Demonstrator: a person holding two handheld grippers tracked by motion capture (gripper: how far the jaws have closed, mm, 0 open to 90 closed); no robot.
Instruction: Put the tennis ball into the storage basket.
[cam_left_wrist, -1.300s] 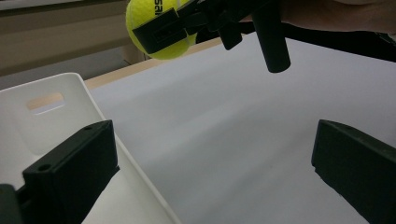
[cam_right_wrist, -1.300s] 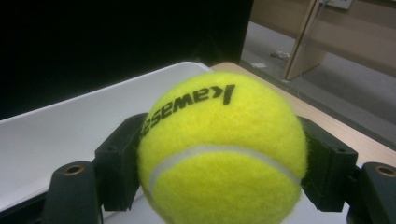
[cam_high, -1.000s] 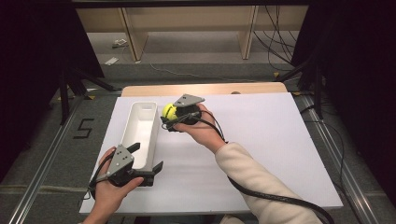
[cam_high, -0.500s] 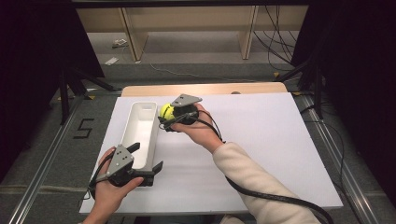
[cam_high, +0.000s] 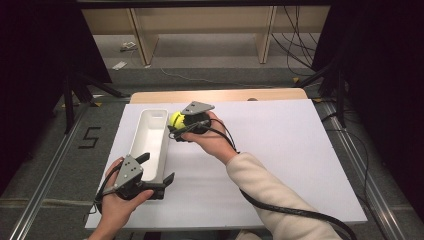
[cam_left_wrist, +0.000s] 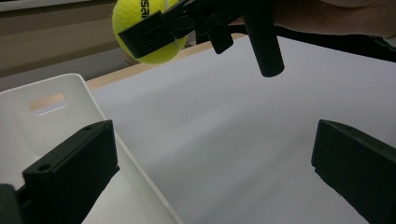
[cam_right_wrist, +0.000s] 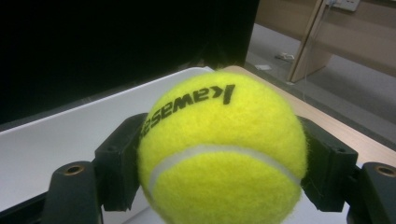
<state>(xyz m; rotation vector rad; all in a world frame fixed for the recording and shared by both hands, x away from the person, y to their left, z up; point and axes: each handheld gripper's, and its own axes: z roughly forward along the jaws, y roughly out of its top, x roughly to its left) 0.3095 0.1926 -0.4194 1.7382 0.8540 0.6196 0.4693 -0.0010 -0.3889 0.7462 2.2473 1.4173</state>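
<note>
Yellow tennis ball (cam_high: 175, 119) sits clenched in our right tongs (cam_high: 176, 127) at upper centre, just beside the white bin (cam_high: 151, 131) rim, left tongs (cam_high: 156, 170) released; next we judge: carry over, drop in.

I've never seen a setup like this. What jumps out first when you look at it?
The bright yellow tennis ball grabs the eye: the right tongs clamp it between their black jaws, held up beside the far end of a long white bin. Nearer the person, the left tongs stand open around the bin's near right wall, on a white table.
</note>
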